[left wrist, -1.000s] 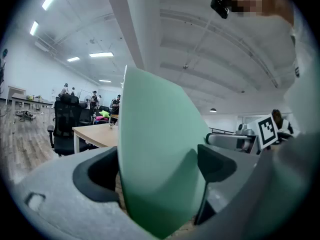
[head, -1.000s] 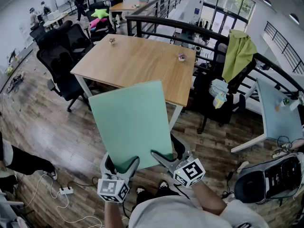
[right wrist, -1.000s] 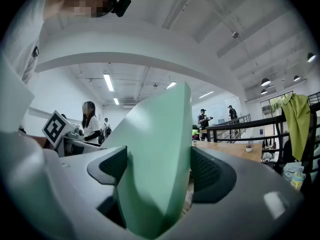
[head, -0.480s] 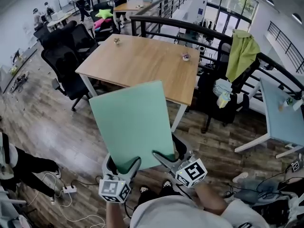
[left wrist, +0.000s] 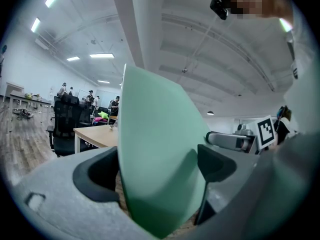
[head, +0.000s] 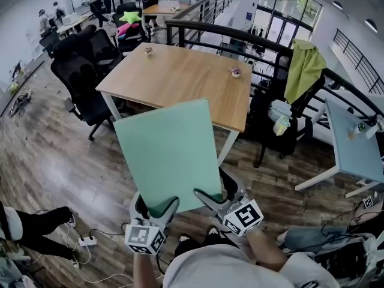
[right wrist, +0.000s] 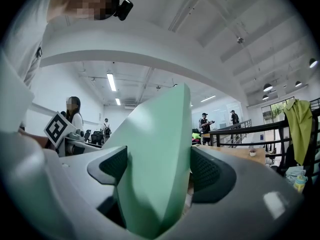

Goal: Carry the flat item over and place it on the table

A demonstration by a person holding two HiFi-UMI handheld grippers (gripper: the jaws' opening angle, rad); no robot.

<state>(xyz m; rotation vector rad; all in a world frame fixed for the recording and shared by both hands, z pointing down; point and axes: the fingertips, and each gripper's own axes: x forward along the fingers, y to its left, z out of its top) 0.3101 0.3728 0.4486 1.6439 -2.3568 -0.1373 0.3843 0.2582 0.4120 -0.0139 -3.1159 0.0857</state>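
A flat mint-green board point(head: 167, 153) is held up in front of me, its far edge overlapping the near edge of the wooden table point(head: 174, 77). My left gripper point(head: 155, 210) is shut on the board's near left corner and my right gripper point(head: 210, 200) is shut on its near right corner. In the left gripper view the green board point(left wrist: 160, 154) fills the space between the jaws of the left gripper point(left wrist: 155, 169). Seen from the right gripper view, the board point(right wrist: 157, 159) sits clamped between the dark pads of the right gripper point(right wrist: 157, 171).
Two small objects point(head: 235, 72) point(head: 147, 51) sit on the wooden table. Black office chairs point(head: 81, 71) stand at its left. A black railing point(head: 252, 38) with a green cloth point(head: 305, 68) runs behind it. A light blue table point(head: 354, 143) is at the right. Cables and a power strip point(head: 87, 240) lie on the floor.
The view has shifted slightly closer to the wooden table; the board stays gripped the same way by both grippers. A person's leg at lower left has moved.
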